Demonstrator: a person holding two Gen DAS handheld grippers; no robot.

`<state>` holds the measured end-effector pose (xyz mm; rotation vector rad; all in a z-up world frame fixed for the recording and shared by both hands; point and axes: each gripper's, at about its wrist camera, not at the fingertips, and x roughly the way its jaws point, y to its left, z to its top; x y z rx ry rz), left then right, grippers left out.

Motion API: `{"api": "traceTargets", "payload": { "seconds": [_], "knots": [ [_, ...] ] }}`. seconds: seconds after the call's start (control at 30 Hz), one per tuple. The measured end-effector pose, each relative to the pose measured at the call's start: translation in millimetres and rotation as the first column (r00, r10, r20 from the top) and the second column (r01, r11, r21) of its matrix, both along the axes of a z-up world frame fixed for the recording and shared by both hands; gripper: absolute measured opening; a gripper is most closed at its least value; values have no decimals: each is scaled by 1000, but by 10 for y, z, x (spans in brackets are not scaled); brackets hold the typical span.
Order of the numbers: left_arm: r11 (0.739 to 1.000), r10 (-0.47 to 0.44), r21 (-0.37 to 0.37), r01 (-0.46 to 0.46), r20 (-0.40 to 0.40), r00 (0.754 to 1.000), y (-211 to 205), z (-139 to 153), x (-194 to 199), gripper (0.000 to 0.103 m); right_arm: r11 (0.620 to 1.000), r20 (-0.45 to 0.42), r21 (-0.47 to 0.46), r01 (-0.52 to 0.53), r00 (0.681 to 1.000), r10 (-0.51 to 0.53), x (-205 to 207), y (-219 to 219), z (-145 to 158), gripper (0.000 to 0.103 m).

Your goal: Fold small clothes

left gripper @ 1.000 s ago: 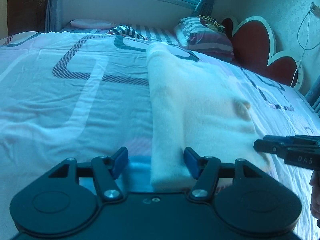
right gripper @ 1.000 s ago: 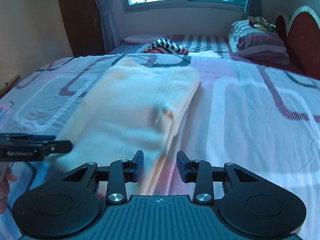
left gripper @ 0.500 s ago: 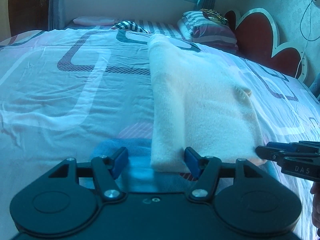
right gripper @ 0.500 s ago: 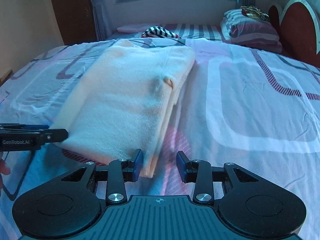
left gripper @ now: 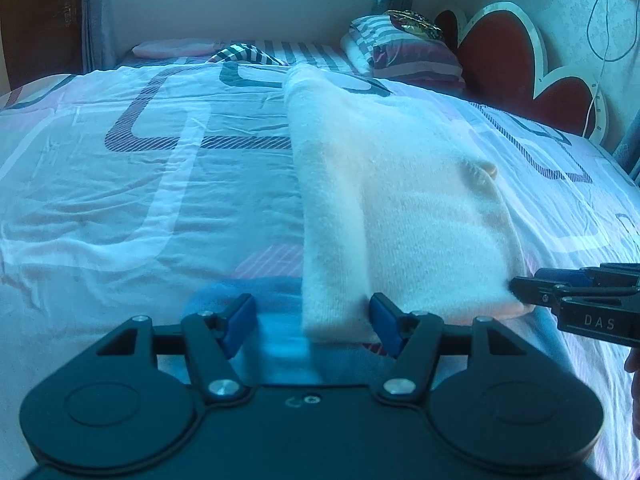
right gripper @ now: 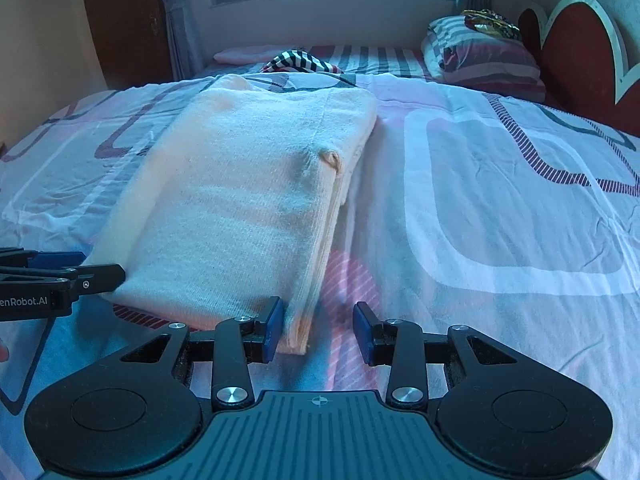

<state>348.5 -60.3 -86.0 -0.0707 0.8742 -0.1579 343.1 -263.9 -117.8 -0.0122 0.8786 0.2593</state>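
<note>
Nearer both tools than before, folded cream garment (left gripper: 400, 208) lies flat.

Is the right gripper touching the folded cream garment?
Cannot tell. In the right wrist view the right gripper is open around the folded cream garment's near corner, its left pad close against the cloth; no plain gap or press shows.

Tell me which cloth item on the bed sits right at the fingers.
The folded cream garment, its near corners between both grippers' fingers. The black-and-white striped cloth and pink one lie far off beneath the window.
</note>
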Motion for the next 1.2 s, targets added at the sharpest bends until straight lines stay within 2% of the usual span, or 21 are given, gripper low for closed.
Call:
{"api": "traceTargets", "payload": {
  "seconds": [0.1, 0.13, 0.17, 0.2, 0.23, 0.27, 0.37, 0.43, 0.47, 0.5, 0.53, 0.57, 0.67, 0.73, 0.83, 0.87, 0.97, 1.1, 1.2],
  "knots": [
    [1000, -3, 2, 3, -4, 1000, 23, 90, -29, 62, 1000, -4, 14, -1, 1000, 1, 12, -33, 57, 37],
    [1000, -5, -2, 6, 24, 1000, 47, 155, -60, 61, 999, 21, 36, 11, 1000, -12, -8, -91, 122, 37],
    [1000, -5, -7, 5, 62, 998, 86, 224, -85, 63, 997, 60, 69, 31, 998, -35, -40, -167, 189, 37],
    [1000, -4, -17, 5, 90, 996, 125, 274, -86, 72, 993, 79, 111, 51, 995, -60, -46, -248, 235, 37],
    [1000, 2, -27, 1, 109, 994, 162, 304, -64, 77, 986, 71, 151, 66, 995, -77, -15, -315, 247, 37],
    [999, 9, -33, -5, 118, 993, 193, 319, -23, 77, 979, 58, 190, 80, 994, -93, 29, -376, 247, 37],
    [998, 17, -54, -13, 85, 996, 224, 320, 187, 77, 959, 33, 274, 78, 995, -91, 201, -466, 225, 37],
    [994, 6, -107, 1, 66, 998, 241, 299, 339, 77, 949, 27, 308, 63, 997, -74, 351, -480, 223, 37],
    [990, -5, -140, 12, 53, 999, 240, 278, 420, 77, 933, 9, 355, 59, 998, -67, 442, -512, 216, 37],
    [986, -11, -168, 17, 39, 999, 245, 253, 498, 77, 912, -14, 405, 62, 998, -62, 526, -548, 195, 43],
    [980, -11, -196, 15, 22, 1000, 255, 219, 578, 76, 890, -32, 451, 69, 998, -62, 610, -598, 169, 67],
    [975, -11, -221, 13, 9, 1000, 265, 190, 655, 75, 873, -30, 483, 68, 998, -61, 677, -635, 148, 73],
    [957, 1, -290, -9, -28, 1000, 331, 105, 845, 74, 853, -50, 517, 74, 997, -56, 885, -715, 70, 72],
    [938, 8, -345, -27, -57, 998, 399, 37, 961, 70, 816, -91, 573, 76, 995, -28, 1011, -789, -22, 55],
    [920, 16, -387, -53, -98, 995, 475, -64, 1101, 67, 790, -129, 608, 70, 992, 12, 1156, -835, -139, 54],
    [919, 16, -391, -57, -106, 994, 483, -88, 1136, 67, 794, -141, 603, 76, 990, 12, 1193, -841, -176, 53],
    [922, 13, -384, -54, -108, 994, 479, -97, 1210, 67, 757, -157, 648, 87, 987, 21, 1263, -913, -232, 53],
    [937, -18, -349, -23, -115, 993, 387, -87, 1292, 68, 726, -169, 682, 87, 985, 41, 1340, -911, -278, 53],
    [936, -16, -350, -29, -127, 992, 326, -78, 1372, 67, 751, -160, 657, 62, 985, 58, 1386, -783, -232, 53]
  ]
}}
